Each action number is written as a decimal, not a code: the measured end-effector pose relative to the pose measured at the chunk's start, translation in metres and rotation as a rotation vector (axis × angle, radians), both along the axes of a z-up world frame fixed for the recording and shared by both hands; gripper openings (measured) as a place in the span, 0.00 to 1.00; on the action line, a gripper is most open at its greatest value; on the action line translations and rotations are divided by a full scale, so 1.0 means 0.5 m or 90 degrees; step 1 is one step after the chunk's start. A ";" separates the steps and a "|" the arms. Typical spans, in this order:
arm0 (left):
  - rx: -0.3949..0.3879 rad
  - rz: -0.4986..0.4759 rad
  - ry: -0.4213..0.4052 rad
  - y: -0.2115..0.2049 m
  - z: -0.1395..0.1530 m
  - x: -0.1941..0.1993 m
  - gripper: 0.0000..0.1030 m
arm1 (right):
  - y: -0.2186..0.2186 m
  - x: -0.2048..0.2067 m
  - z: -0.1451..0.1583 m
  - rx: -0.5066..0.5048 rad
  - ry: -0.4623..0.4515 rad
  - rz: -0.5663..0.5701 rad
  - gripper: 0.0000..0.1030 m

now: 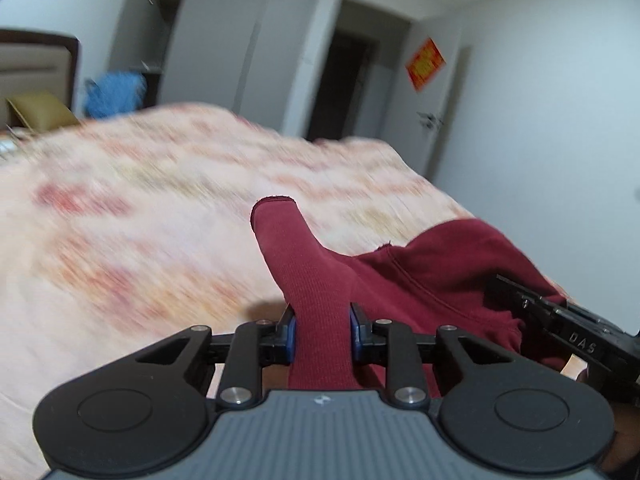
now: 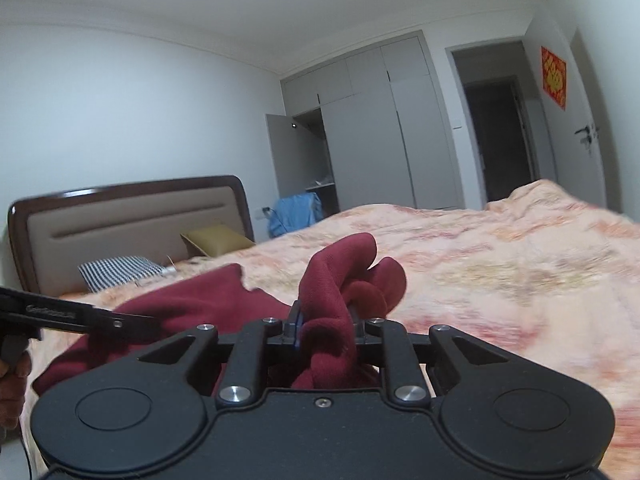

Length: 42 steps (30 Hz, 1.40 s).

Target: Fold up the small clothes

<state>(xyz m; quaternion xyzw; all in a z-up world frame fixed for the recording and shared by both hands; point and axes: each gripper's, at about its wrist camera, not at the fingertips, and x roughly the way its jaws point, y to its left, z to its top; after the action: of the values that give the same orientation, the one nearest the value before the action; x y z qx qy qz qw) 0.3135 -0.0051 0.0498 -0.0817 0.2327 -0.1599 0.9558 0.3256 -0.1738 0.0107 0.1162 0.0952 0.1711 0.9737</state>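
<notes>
Between left gripper point(image 1: 323, 330) jaws we pinch ribbed cuff of maroon garment point(image 1: 436, 276); right gripper point(image 2: 325, 326) clamps bunched fold. Garment hangs between both, over bedspread point(image 2: 500, 264). We judge it soft, light, floppy; probably best held by seams.

Soft, even indoor light, slightly dim; the bedspread point(image 1: 140, 208) smears with motion blur in both views; fisheye bending curves the walls; dark vignette fills the upper corners.
</notes>
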 end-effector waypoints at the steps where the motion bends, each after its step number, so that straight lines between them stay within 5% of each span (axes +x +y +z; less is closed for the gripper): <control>1: 0.006 0.019 -0.012 0.014 0.006 0.001 0.26 | 0.010 0.020 -0.006 0.025 0.008 0.005 0.19; 4: 0.018 0.072 -0.025 0.056 0.012 0.017 0.26 | 0.037 0.074 -0.037 0.086 0.049 0.002 0.19; 13: 0.002 0.135 0.083 0.128 -0.099 0.056 0.33 | 0.033 0.111 -0.128 0.141 0.153 -0.022 0.29; 22: -0.015 0.149 0.096 0.136 -0.120 0.059 0.43 | 0.028 0.105 -0.142 0.155 0.164 -0.036 0.41; 26: -0.015 0.154 0.105 0.134 -0.114 0.055 0.62 | 0.030 0.102 -0.130 0.145 0.152 -0.049 0.47; 28: -0.014 0.158 0.109 0.135 -0.109 0.052 0.74 | 0.031 0.094 -0.117 0.136 0.143 -0.063 0.64; 33: -0.016 0.167 0.099 0.140 -0.082 0.026 0.92 | 0.033 0.062 -0.078 0.108 0.124 -0.072 0.79; 42: -0.032 0.186 0.047 0.141 0.012 -0.058 1.00 | 0.042 -0.060 0.028 0.081 0.041 -0.065 0.99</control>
<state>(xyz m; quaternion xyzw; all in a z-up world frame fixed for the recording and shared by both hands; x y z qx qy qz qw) 0.2847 0.0653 0.0559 -0.1442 0.2496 -0.0214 0.9573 0.2956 -0.1528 0.0246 0.1880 0.1091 0.1233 0.9683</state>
